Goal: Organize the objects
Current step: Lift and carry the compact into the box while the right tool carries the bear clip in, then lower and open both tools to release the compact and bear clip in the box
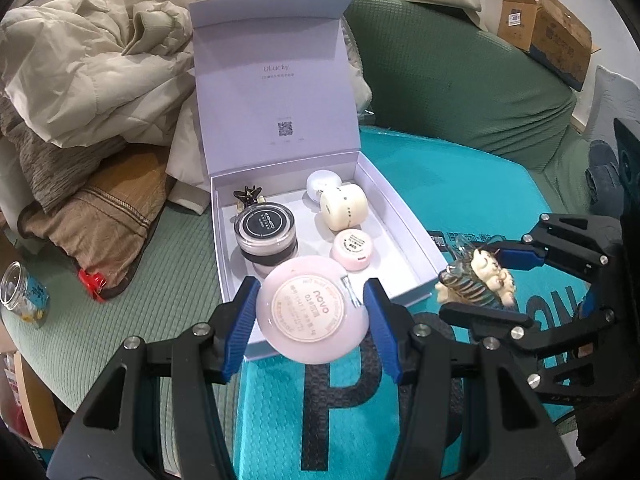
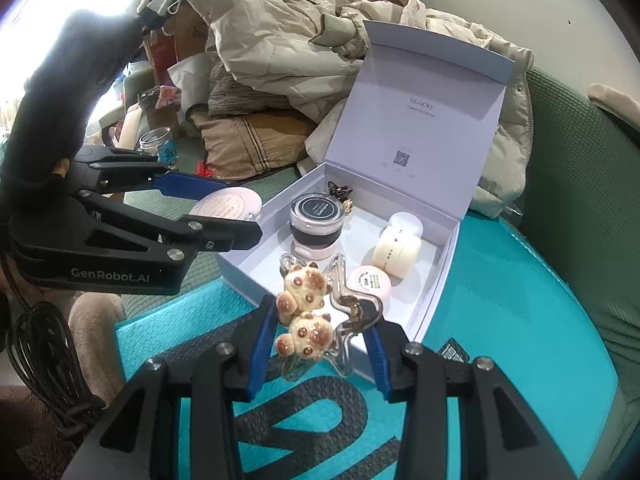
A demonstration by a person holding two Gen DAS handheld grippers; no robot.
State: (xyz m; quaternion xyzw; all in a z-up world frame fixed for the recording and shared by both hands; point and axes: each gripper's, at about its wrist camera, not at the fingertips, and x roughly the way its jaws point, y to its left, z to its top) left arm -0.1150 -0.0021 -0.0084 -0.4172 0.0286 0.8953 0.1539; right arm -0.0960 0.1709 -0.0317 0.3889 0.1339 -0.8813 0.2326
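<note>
Left wrist view: pink compact [image 1: 312, 314] clamped between left claw [image 1: 312, 320] pads.

Box [image 1: 404, 236] is set on mat [image 1: 460, 184], lid [image 1: 276, 80] propped behind against coat [image 1: 88, 52]. Four jars are held inside: two left [image 1: 266, 232], two right [image 1: 344, 206]. Clip [image 1: 247, 195] is tucked behind left jars.

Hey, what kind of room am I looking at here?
Probably a lived-in home room, likely a living room: a green-covered sofa, a heap of jackets dumped on it, and cardboard boxes stacked behind.
</note>
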